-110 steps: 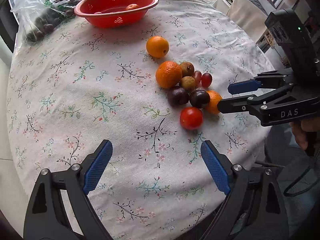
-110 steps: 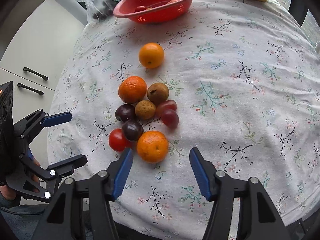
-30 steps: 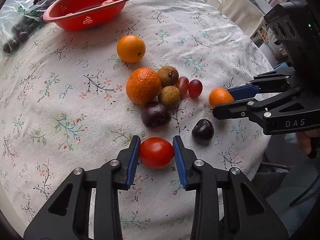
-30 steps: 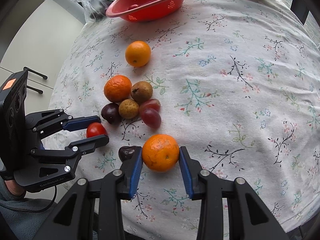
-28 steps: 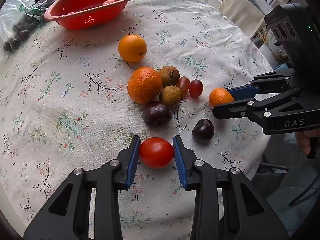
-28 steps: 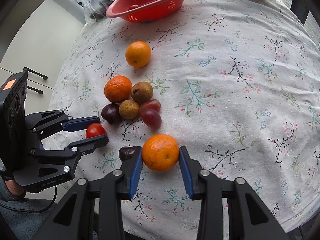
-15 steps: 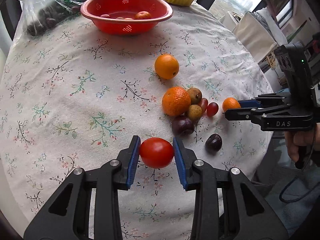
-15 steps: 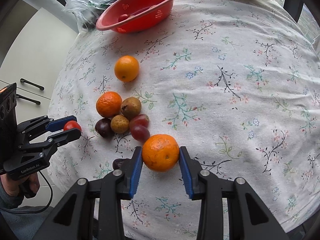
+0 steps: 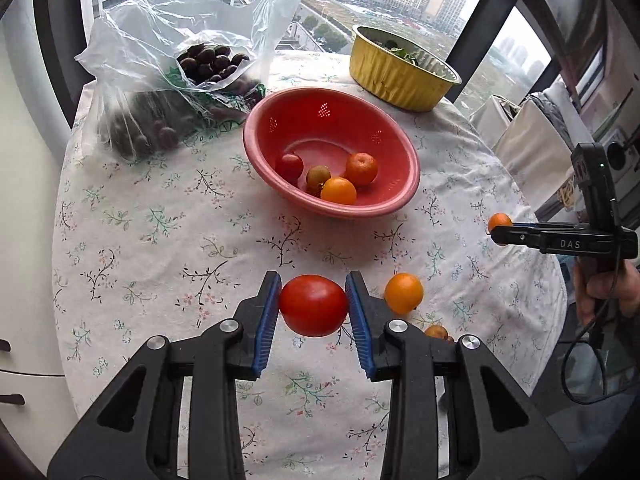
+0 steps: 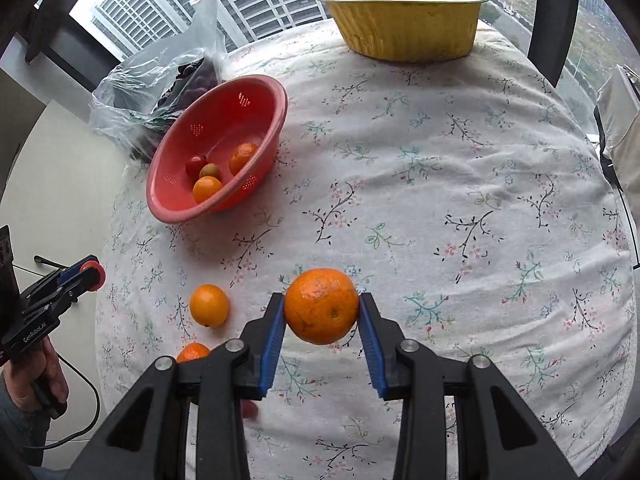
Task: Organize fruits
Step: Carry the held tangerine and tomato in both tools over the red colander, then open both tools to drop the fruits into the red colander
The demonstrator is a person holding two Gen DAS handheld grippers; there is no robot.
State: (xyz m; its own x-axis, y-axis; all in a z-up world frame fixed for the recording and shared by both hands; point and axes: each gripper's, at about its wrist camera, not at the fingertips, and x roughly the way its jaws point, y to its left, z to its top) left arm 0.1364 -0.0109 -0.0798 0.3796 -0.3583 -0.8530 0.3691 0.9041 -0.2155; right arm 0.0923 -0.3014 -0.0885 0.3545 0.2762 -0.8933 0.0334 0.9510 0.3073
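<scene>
My left gripper (image 9: 313,306) is shut on a red tomato (image 9: 313,306), held above the flowered tablecloth. My right gripper (image 10: 321,312) is shut on an orange mandarin (image 10: 321,312), also off the cloth. A red colander bowl (image 9: 260,148) stands beyond both, holding a tomato, a small brownish fruit and two oranges (image 9: 338,191). In the right wrist view the same bowl (image 10: 276,120) sits up and to the left. A loose orange (image 9: 403,293) lies on the cloth just right of my left gripper, with another small fruit (image 9: 436,332) mostly hidden behind its finger.
A clear plastic bag of dark fruit (image 9: 168,80) lies left of the bowl. A yellow foil tray (image 10: 404,28) with greens stands at the far table edge by the window. The round table (image 10: 480,200) drops off on every side; a person's hand (image 9: 608,288) holds the right gripper.
Both grippers have lifted and tilted up with their fruits, so the bowl, bag and foil tray have come into fuller view. The fruit cluster has slipped down behind the fingers.
</scene>
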